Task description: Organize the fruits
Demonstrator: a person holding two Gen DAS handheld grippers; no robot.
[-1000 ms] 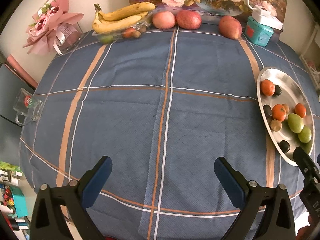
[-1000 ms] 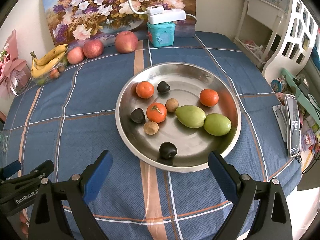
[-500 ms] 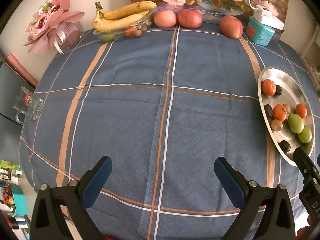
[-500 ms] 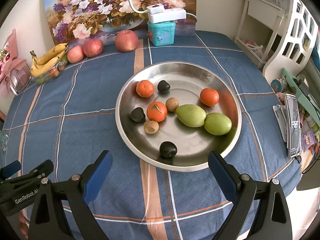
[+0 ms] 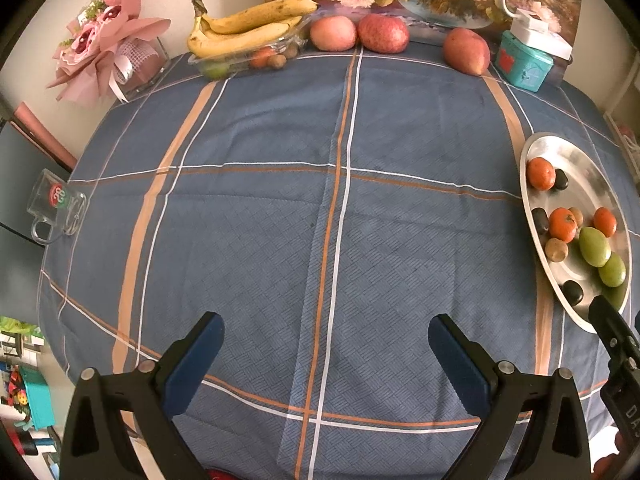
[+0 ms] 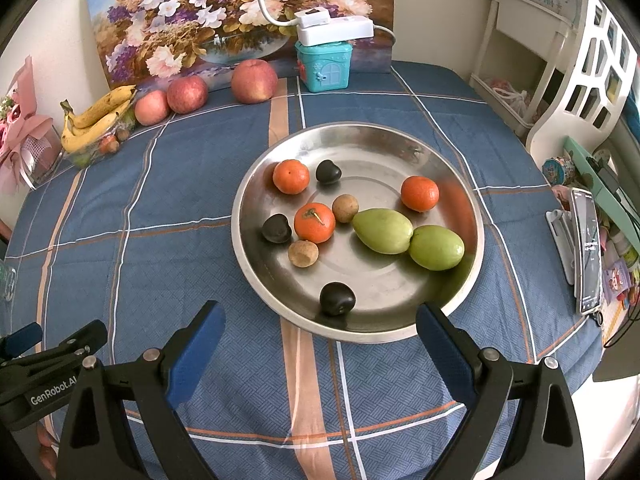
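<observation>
Both spread wide, gripping nothing: right gripper [image 6: 316, 344] poised near metal plate [image 6: 474, 240], likely choosing among mixed small fruits [image 6: 314, 222]; left gripper [image 5: 326, 354] over bare tablecloth [image 5: 260, 220], far from bananas [image 5: 244, 30] and apples [image 5: 382, 32] at far edge.

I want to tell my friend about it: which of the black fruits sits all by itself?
Find the big round metal plate on the blue checked tablecloth. The lone black fruit lies near the plate's front rim, closest to the right hand-held gripper. The other two dark ones each sit beside an orange fruit; this one touches nothing.
</observation>
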